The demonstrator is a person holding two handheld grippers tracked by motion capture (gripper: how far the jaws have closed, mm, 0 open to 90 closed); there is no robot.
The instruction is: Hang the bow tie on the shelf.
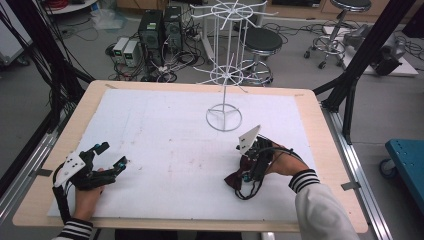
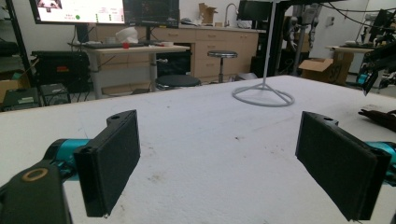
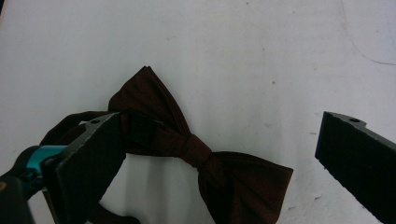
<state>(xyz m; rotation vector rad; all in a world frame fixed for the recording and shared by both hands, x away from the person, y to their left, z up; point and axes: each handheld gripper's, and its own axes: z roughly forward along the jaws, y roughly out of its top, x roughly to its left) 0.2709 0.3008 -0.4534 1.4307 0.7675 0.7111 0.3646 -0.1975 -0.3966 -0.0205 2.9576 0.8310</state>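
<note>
Here the right hand-held gripper (image 3: 219,163) gapes wide above the bow tie (image 3: 187,144); the left hand-held gripper (image 2: 217,163) gapes too.

A white sheet (image 1: 165,140) covers most of a wooden table (image 1: 320,130). A white wire rack (image 1: 227,60) stands at the far middle of the sheet on a ring base. The left gripper (image 1: 111,156) sits near the left front edge, its jaws spread apart over bare sheet. The right gripper (image 1: 243,175) points down at the right front, over a dark bow tie (image 1: 234,178) lying on the sheet. Stools and computer boxes stand on the floor beyond the table.
</note>
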